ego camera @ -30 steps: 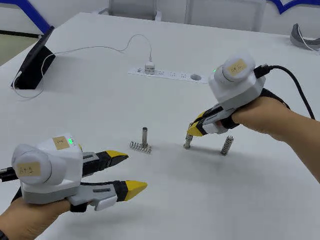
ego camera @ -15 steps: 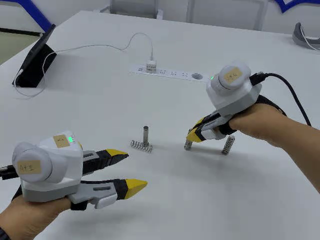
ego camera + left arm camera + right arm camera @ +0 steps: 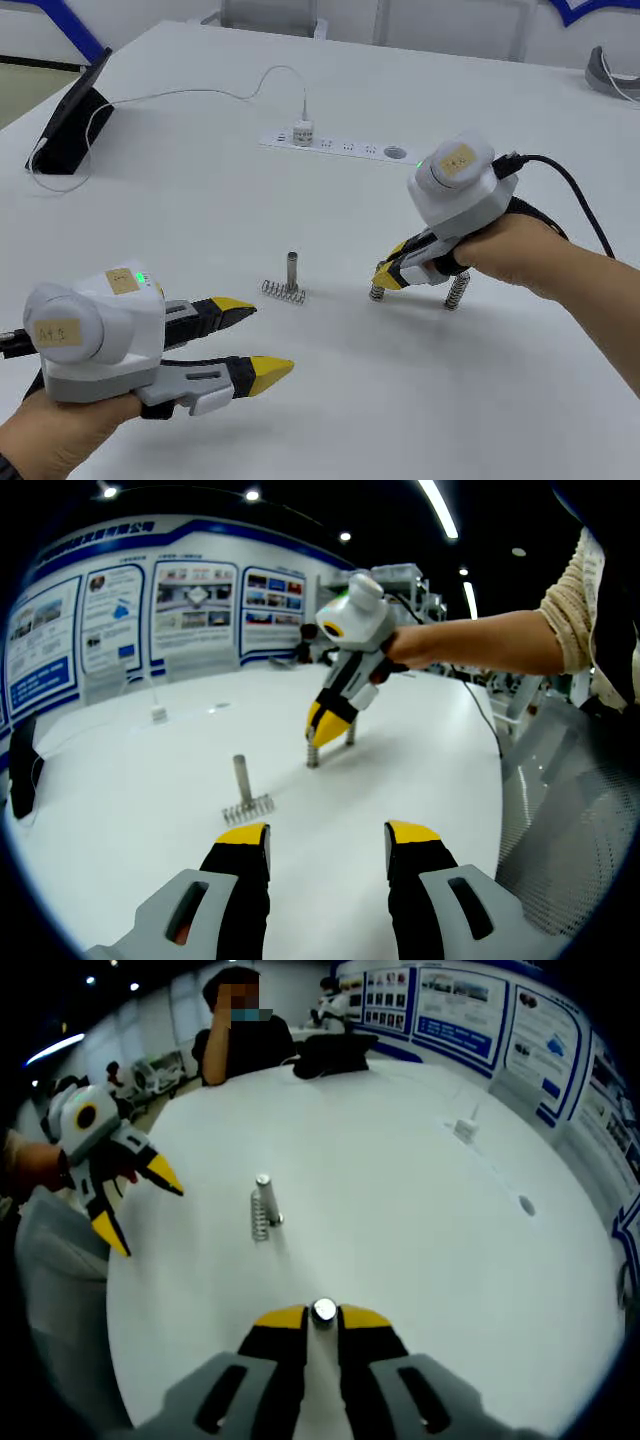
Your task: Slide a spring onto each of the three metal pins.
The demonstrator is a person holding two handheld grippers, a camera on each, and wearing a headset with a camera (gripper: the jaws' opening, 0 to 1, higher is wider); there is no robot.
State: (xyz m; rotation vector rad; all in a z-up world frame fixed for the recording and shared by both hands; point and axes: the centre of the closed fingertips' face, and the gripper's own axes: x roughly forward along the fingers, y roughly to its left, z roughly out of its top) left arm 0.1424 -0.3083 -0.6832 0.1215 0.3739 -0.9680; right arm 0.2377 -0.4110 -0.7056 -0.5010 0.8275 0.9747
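White bench [image 3: 180,230] carries three metal pins. We see the right gripper [image 3: 386,281] with its yellow-tipped jaws pressed onto the top of the middle pin [image 3: 323,1310], and a first spring [image 3: 376,294] sits around that pin's lower part. Just to its right, the far-right pin [image 3: 460,276] wears a second spring [image 3: 455,293]. To the left, the bare pin [image 3: 292,267] stands upright, with a loose spring [image 3: 283,292] lying on the bench against its foot. Our left gripper [image 3: 265,341] hovers low at the left, well apart from the pins, its jaws spread and holding nothing.
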